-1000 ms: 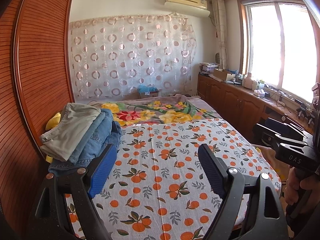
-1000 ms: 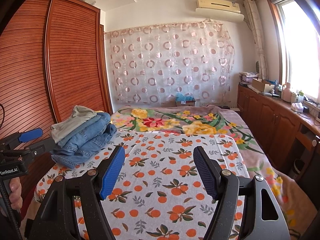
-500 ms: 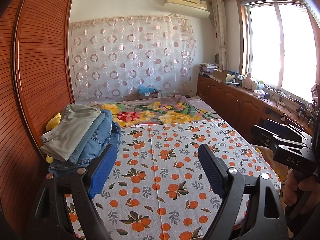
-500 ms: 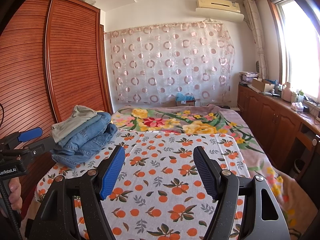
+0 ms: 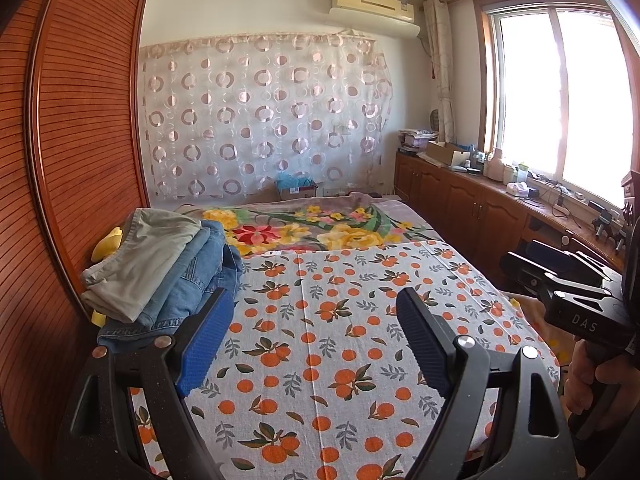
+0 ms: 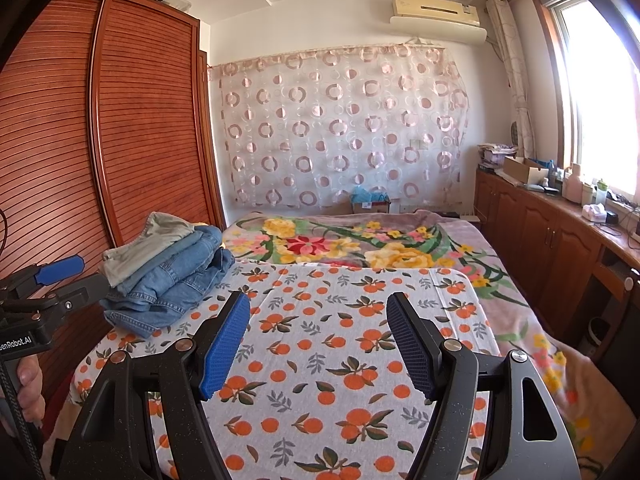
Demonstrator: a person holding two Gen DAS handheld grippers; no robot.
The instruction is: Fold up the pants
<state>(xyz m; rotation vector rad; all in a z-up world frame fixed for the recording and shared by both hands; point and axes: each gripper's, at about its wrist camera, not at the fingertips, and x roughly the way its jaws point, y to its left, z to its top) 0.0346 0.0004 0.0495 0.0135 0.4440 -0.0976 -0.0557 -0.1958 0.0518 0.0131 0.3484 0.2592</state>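
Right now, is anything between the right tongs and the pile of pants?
No. In the right wrist view only bare orange-print sheet lies between the open right tongs and the pile of pants.

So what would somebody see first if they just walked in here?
Probably the sheet with oranges spread over the near part of the bed, with a stack of folded pants sitting at its left edge by the wooden wardrobe. Both tongs, left and right, hang open and empty above the sheet. Behind is a circle-patterned curtain.
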